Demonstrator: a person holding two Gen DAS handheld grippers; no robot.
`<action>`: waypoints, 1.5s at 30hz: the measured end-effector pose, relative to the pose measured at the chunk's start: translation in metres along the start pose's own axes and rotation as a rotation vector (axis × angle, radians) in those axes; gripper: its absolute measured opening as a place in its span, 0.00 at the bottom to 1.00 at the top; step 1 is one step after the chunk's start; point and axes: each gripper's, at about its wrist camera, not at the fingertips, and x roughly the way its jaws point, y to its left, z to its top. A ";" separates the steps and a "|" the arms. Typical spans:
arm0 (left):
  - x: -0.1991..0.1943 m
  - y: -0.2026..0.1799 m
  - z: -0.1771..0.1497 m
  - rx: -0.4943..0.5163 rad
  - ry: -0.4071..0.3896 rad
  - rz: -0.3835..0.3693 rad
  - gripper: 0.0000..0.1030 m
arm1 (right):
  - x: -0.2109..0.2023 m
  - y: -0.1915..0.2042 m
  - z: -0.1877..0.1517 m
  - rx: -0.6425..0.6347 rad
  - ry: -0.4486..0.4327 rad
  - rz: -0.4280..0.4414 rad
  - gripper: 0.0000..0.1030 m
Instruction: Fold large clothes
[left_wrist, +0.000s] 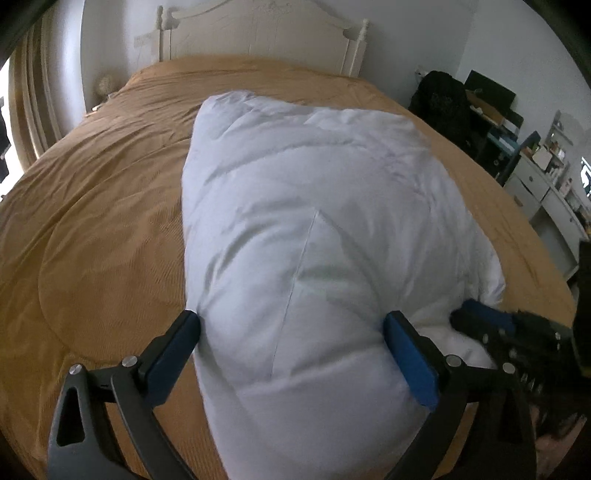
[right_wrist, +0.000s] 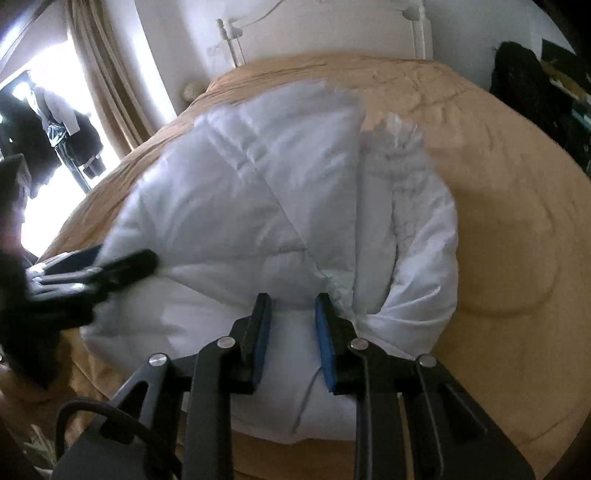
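Two grippers work one white padded coat (left_wrist: 314, 221), folded into a bulky bundle on a tan bedspread (left_wrist: 92, 221); the bundle lies mid-bed and runs from the near edge toward the headboard (left_wrist: 258, 33) at 12 o'clock. Left gripper (left_wrist: 291, 343): jaws spread about as wide as they go, straddling the near end of the bundle, w/ blue pads just at the fabric on both sides; can't tell if they press it. Right gripper (right_wrist: 291, 328): jaws narrowed to a small gap w/ coat fabric bunched between the pads at the near edge, so it looks pinched. In the right wrist view the left gripper shows blurred at 9 o'clock. In the left wrist view the right gripper sits at 4 o'clock against the coat.
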 end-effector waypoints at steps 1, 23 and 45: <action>-0.003 0.003 -0.003 -0.017 0.002 -0.003 0.97 | -0.001 -0.003 0.002 0.013 0.004 0.009 0.24; -0.016 0.006 -0.017 -0.076 0.061 -0.051 0.97 | 0.075 0.052 0.150 -0.028 0.097 0.019 0.24; -0.115 0.042 -0.023 -0.127 0.121 0.091 0.94 | 0.190 -0.020 0.245 0.185 0.317 -0.279 0.29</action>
